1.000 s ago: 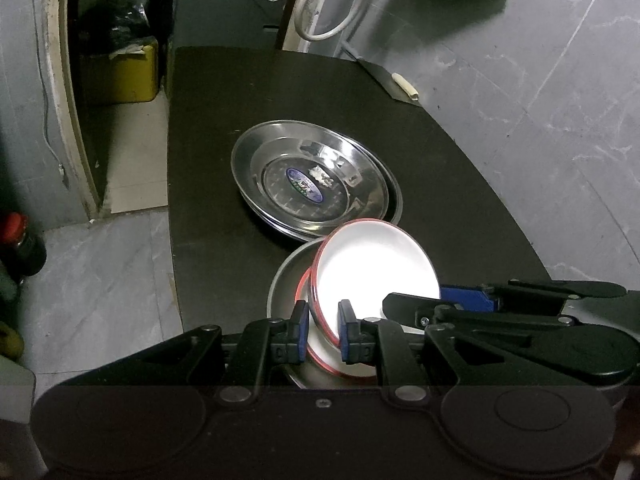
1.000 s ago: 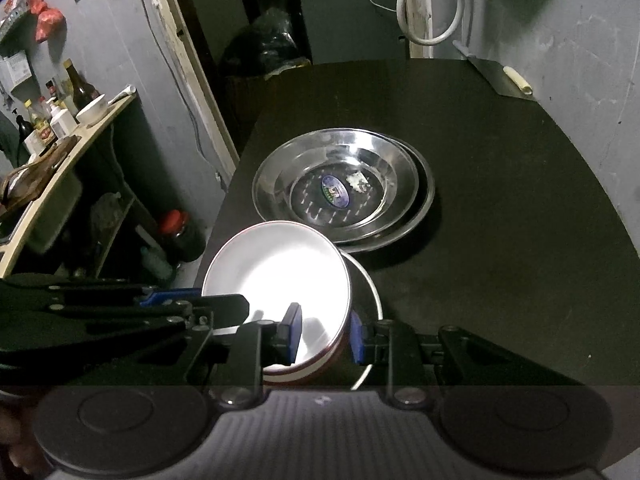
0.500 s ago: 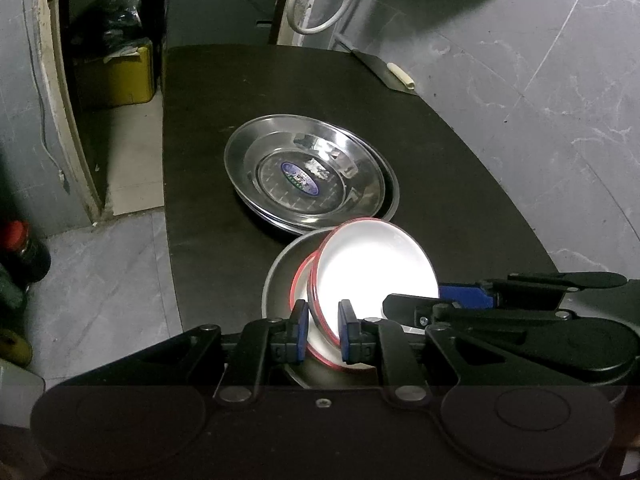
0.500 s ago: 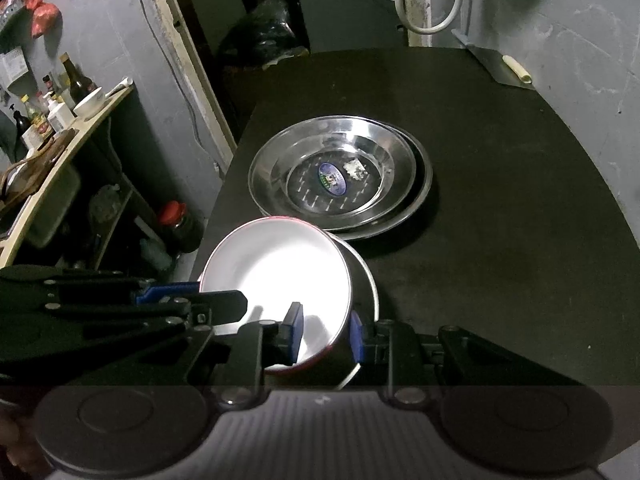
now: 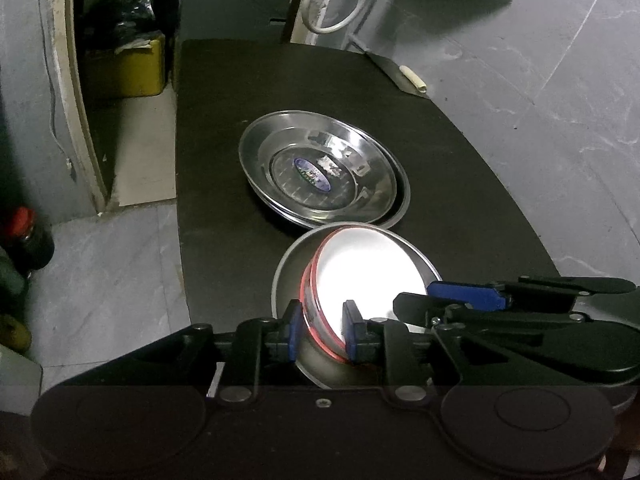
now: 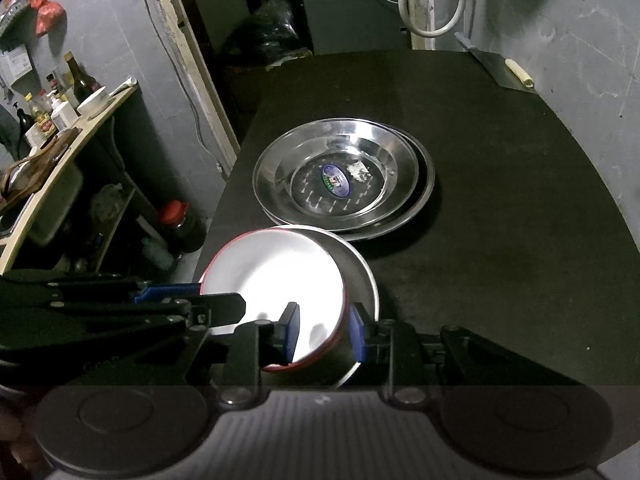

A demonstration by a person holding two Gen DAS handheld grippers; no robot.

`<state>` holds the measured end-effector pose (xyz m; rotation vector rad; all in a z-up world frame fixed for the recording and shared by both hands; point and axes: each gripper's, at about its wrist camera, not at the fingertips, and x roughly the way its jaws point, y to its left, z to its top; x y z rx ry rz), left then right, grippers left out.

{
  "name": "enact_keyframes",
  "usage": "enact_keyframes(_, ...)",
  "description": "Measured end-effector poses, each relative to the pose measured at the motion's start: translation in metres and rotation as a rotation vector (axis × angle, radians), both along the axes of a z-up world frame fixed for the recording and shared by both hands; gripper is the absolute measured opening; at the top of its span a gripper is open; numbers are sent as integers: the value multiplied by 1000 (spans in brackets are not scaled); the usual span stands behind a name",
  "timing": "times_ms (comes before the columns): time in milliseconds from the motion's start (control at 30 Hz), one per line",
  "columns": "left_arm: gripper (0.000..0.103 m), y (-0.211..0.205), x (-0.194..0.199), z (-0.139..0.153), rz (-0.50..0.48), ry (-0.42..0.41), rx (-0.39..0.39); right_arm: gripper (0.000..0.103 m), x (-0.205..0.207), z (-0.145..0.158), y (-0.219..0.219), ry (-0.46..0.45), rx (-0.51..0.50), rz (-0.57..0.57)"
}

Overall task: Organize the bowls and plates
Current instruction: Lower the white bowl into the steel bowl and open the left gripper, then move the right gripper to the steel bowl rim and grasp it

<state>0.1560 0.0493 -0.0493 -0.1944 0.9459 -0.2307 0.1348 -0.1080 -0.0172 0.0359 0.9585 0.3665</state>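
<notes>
Two tools, my left tool (image 5: pixel 320 330) and right tool (image 6: pixel 323 334), straddle opposite rims of the red-rimmed bowl (image 6: pixel 276 276), their jaws opening; it sits in a steel plate (image 5: pixel 288 276) on the bench (image 6: pixel 500 200), stacked steel plates (image 6: pixel 344 180) beyond

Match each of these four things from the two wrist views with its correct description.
Things:
1. red-rimmed white bowl
2. stacked steel plates
3. cleaver
4. white hose

Descriptions:
A. far corner of the black table, pale handle
B. looped against the wall beyond the table
C. oval sticker in the middle
D. tilted inside a steel plate at the near table edge

Pairs: 1-D, 2-C, 3-A, 4-B
</notes>
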Motion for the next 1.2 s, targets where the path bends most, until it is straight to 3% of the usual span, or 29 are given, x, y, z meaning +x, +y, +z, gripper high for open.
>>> enact_keyframes(200, 39, 4, -3, 3, 20, -21, -35, 35, -5, 6, -5, -33, -10, -14)
enact_keyframes(300, 62, 7, -7, 9, 49, -47, -25, 43, -9, 12, -10, -66, -24, -32)
enact_keyframes(333, 71, 9, -9, 12, 63, -61, -20, 51, -11, 14, -13, -76, -25, -39)
enact_keyframes(400, 73, 13, -13, 15, 81, -79, -35, 58, -15, 18, -19, -95, -23, -53)
enact_keyframes(500, 90, 20, -20, 20, 126, -106, -44, 72, -20, 22, -26, -112, -28, -72)
enact_keyframes(567, 99, 24, -23, 22, 158, -119, -33, 86, -23, 24, -30, -121, -26, -87)
enact_keyframes(700, 102, 29, -28, 22, 197, -121, -2, 102, -25, 26, -36, -137, -22, -117)
enact_keyframes(1033, 102, 43, -44, 22, 290, -98, 82, 103, -20, 22, -48, -132, -41, -164)
enact_keyframes(1200, 102, 51, -46, 20, 375, -49, 96, 103, -3, 8, -59, -74, -44, -160)
